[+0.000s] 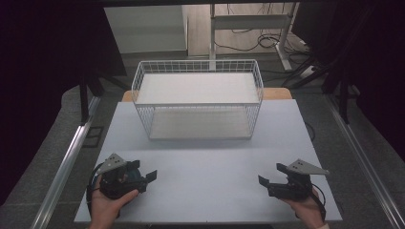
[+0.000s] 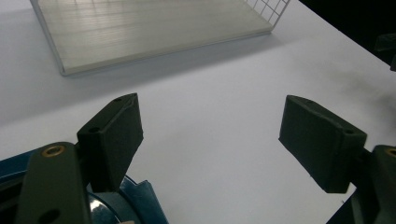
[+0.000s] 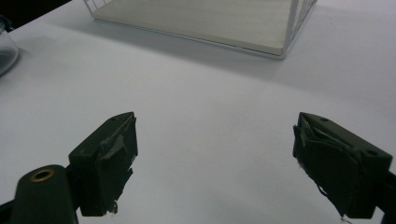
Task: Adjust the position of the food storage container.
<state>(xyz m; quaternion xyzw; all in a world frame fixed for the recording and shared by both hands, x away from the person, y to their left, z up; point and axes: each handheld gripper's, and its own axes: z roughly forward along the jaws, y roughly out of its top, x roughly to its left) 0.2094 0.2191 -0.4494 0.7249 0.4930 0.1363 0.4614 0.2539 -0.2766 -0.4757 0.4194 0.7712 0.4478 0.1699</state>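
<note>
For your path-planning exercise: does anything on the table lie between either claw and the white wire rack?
Nothing visible does. Bare tabletop separates the left claw and right claw from the wire rack; both are open.

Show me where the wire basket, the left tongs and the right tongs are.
wire basket [image 1: 197,63]: high view, far top rim.
left tongs [image 1: 147,178]: high view, between the tips.
right tongs [image 1: 271,174]: high view, between the tips.

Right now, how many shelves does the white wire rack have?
2: the wire rack has an upper shelf level with its rim and a lower shelf resting at table level beneath it.
</note>
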